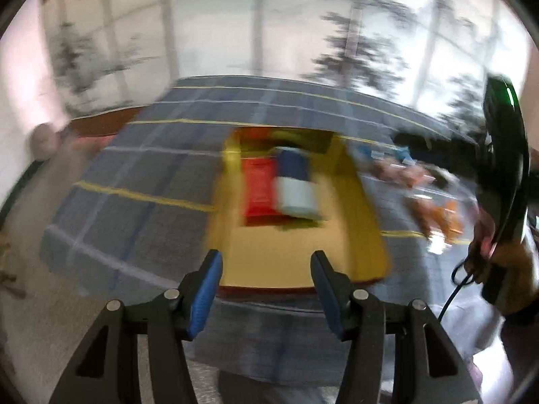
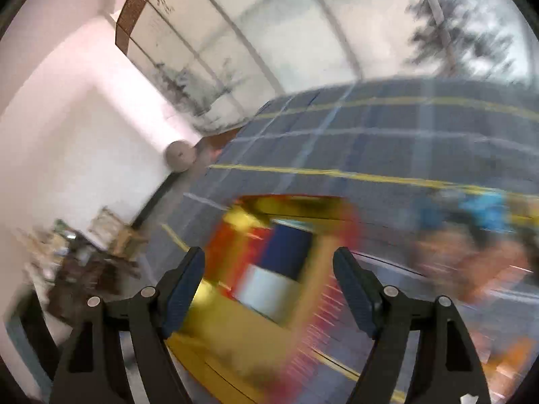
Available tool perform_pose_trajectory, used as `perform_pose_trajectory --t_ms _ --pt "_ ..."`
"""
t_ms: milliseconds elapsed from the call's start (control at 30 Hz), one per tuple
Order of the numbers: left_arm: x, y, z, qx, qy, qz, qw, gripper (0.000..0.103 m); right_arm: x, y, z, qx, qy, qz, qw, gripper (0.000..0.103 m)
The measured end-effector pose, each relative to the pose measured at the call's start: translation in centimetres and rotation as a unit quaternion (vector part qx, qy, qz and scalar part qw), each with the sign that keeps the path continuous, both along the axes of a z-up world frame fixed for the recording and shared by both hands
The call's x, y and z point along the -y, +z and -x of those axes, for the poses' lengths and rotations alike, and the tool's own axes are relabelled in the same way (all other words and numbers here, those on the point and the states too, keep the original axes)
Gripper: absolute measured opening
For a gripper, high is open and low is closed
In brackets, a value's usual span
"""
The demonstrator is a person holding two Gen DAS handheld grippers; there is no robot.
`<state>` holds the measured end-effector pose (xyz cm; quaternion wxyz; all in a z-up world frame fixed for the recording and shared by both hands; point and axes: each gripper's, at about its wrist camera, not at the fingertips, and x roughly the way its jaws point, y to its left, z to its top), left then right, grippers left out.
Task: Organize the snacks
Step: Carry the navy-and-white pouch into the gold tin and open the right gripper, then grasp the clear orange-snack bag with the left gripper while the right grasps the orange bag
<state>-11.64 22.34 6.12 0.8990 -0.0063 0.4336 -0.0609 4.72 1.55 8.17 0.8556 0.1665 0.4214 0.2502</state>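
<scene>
1. The left gripper (image 1: 266, 262) tilts downward over the near edge of a yellow tray (image 1: 232, 256). Its jaws stand apart with nothing between them.
2. The right gripper (image 2: 268, 259) also angles down, above the tray's near right part in its own view. Its jaws are spread wide and grip nothing; the blue-and-white packet (image 2: 276, 269) shows in the gap, lying below in the tray.
3. In the left wrist view, a person's hand (image 1: 488, 256) at the right edge holds the other tool's black handle.
4. The tray sits on a bench covered by a grey-blue checked cloth (image 1: 134, 168) with yellow lines. The cloth lies bare left of the tray; loose snack packets (image 1: 434, 208), orange and blue, lie on it to the right, blurred.
5. In the tray, a red packet (image 1: 259, 188) lies flat beside the blue-and-white one (image 1: 294, 185), touching or overlapping it. Both long axes run away from the left camera, along the tray's length, the blue end farther off.
</scene>
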Motion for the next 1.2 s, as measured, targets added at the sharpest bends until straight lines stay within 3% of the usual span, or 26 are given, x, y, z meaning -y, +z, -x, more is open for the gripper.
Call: perform_pose_trajectory --t_ms 133,233,300,367,500,633,700,767,833,867,900,967,1100,1200 --pt "4.0 0.7 -1.0 -0.022 -0.075 0.049 0.9957 0.056 7.6 -1.0 6.7 0.028 -0.072 0.140 0.987 0.076" --pt "8.1 0.9 -2.4 -0.052 -0.127 0.083 0.9871 0.056 12.7 -3.9 10.4 0.005 -0.111 0.279 0.954 0.076" --pt "10.4 0.8 -3.4 -0.057 -0.133 0.070 0.9870 0.056 15.0 -5.0 11.9 -0.018 -0.121 0.276 0.953 0.074" --pt "12.0 0.8 -4.5 -0.053 -0.124 0.059 0.9891 0.056 16.0 -5.1 12.6 -0.027 -0.123 0.242 0.962 0.073" --pt "13.9 0.8 -5.7 -0.052 -0.110 0.034 0.9921 0.056 14.3 -4.3 11.7 -0.007 -0.091 0.194 0.977 0.073" --pt "14.0 0.5 -6.3 -0.059 -0.100 0.026 0.9929 0.056 11.3 -4.6 9.5 0.004 -0.023 0.209 0.978 0.074" --pt "14.0 0.1 -6.8 -0.065 -0.096 0.021 0.9930 0.056 10.1 -4.9 8.1 0.006 -0.007 0.222 0.975 0.087" --pt "14.2 -0.3 -7.1 -0.072 -0.096 0.019 0.9926 0.056 9.2 -5.7 7.1 0.002 0.013 0.224 0.975 0.094" --pt "14.5 -0.6 -7.3 -0.076 -0.097 0.014 0.9923 0.056 8.8 -6.9 6.1 -0.010 0.015 0.255 0.967 0.093" --pt "14.6 -0.7 -7.4 -0.077 -0.097 0.011 0.9922 0.056 9.4 -7.0 5.9 -0.019 0.016 0.243 0.970 0.091" --pt "14.8 -0.9 -7.6 -0.076 -0.100 0.008 0.9920 0.056 10.3 -7.1 5.8 -0.031 0.012 0.222 0.975 0.081" --pt "15.4 -1.2 -8.0 -0.074 -0.110 0.003 0.9912 0.056 11.9 -7.6 6.1 -0.047 -0.006 0.242 0.969 0.064" --pt "17.4 -2.5 -9.3 -0.087 -0.137 0.013 0.9867 0.056 16.4 -7.4 7.8 -0.058 -0.044 0.230 0.971 0.062" --pt "19.0 -3.8 -10.4 -0.109 -0.155 0.034 0.9813 0.056 17.9 -7.2 9.0 -0.054 -0.060 0.229 0.970 0.066"
